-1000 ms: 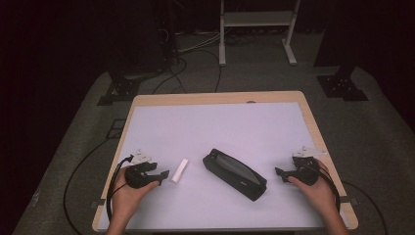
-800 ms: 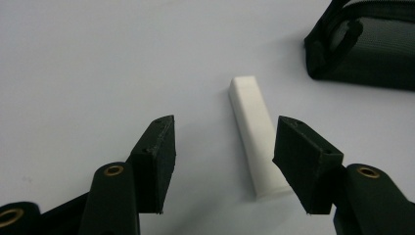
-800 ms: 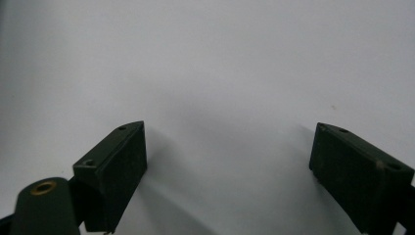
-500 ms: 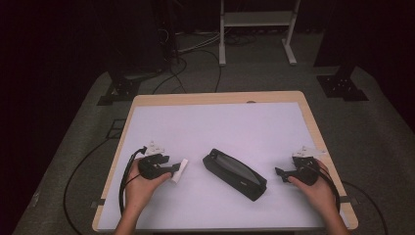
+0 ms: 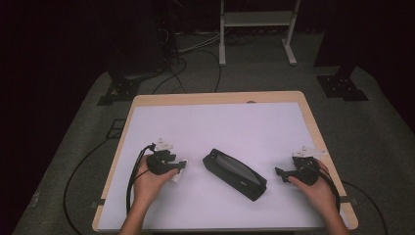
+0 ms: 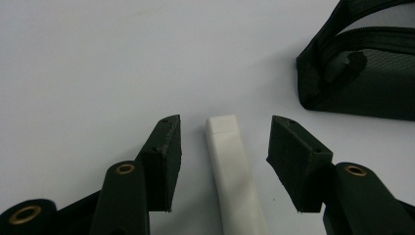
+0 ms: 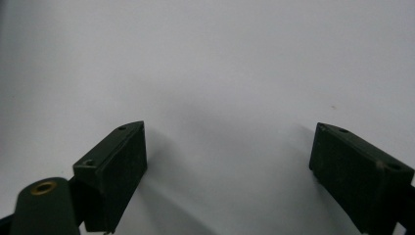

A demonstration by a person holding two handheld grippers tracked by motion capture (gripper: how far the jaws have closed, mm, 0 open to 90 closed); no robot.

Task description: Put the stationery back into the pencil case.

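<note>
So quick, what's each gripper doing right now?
Left gripper: open, jaws just been closing around the white stick, not yet touching it.
Right gripper: open wide, holding nothing.

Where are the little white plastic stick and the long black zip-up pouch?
little white plastic stick (image 6: 230, 161), left gripper view, middle of its length, between the open jaws.
long black zip-up fabric pouch (image 5: 235, 174), high view, middle of its top side.

Pouch (image 5: 235, 174) blocks mid table btwn grippers; far half of table (image 5: 215, 122) free.
</note>
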